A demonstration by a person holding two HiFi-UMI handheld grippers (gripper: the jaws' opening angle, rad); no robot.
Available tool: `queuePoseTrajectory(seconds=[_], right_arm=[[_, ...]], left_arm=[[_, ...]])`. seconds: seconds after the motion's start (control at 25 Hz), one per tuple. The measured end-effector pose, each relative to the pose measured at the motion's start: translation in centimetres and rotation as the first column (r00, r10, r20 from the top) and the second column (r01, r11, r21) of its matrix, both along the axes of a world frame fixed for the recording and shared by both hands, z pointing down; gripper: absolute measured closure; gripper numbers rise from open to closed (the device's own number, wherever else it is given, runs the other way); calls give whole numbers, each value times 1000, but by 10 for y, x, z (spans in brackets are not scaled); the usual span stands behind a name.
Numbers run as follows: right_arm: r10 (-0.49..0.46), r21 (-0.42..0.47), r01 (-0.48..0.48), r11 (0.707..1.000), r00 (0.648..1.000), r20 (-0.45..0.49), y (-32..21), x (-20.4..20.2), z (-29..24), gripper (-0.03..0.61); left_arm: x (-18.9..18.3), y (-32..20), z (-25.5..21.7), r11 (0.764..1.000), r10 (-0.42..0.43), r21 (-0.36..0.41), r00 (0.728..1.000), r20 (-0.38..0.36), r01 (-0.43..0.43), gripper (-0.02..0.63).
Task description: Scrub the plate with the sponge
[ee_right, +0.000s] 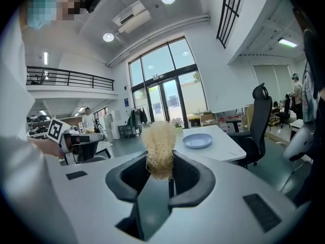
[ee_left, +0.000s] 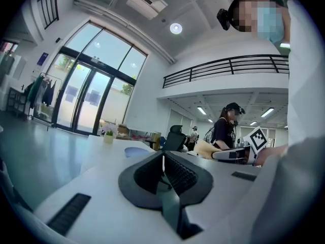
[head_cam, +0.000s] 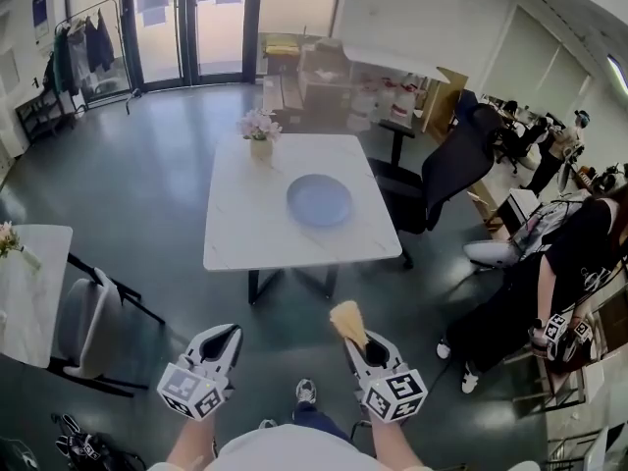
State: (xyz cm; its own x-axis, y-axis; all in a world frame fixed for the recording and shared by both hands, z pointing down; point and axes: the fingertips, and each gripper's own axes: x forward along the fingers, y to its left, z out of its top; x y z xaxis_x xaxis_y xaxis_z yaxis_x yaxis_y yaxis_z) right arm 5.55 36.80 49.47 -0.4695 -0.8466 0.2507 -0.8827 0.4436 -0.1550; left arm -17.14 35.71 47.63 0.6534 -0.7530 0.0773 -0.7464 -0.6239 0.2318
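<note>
A pale blue plate (head_cam: 319, 200) lies on the white table (head_cam: 245, 234) ahead of me; it also shows small in the left gripper view as the plate (ee_left: 136, 151) and in the right gripper view as the plate (ee_right: 197, 141). My right gripper (head_cam: 355, 334) is shut on a tan loofah sponge (head_cam: 348, 321), which sticks up between the jaws as the sponge (ee_right: 159, 149). My left gripper (head_cam: 224, 339) is shut with nothing in it, its jaws (ee_left: 163, 166) pressed together. Both grippers hang over the floor, well short of the table.
A small flower pot (head_cam: 260, 131) stands at the table's far edge. A black office chair (head_cam: 446, 170) is at the table's right, and a person in black (head_cam: 549, 273) sits further right. Another table (head_cam: 29, 283) and grey chair (head_cam: 83, 327) are at my left.
</note>
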Motion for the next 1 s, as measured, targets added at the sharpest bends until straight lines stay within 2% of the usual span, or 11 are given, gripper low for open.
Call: queuePoseTrajectory(seconds=[0.56, 1.0], right_arm=[[-84, 9, 84, 996, 996, 4, -110, 62, 9, 459], [-110, -33, 111, 993, 994, 23, -165, 77, 25, 459]], left_arm=[[64, -96, 5, 997, -76, 9, 997, 7, 76, 578], [79, -149, 17, 994, -105, -33, 994, 8, 106, 578]])
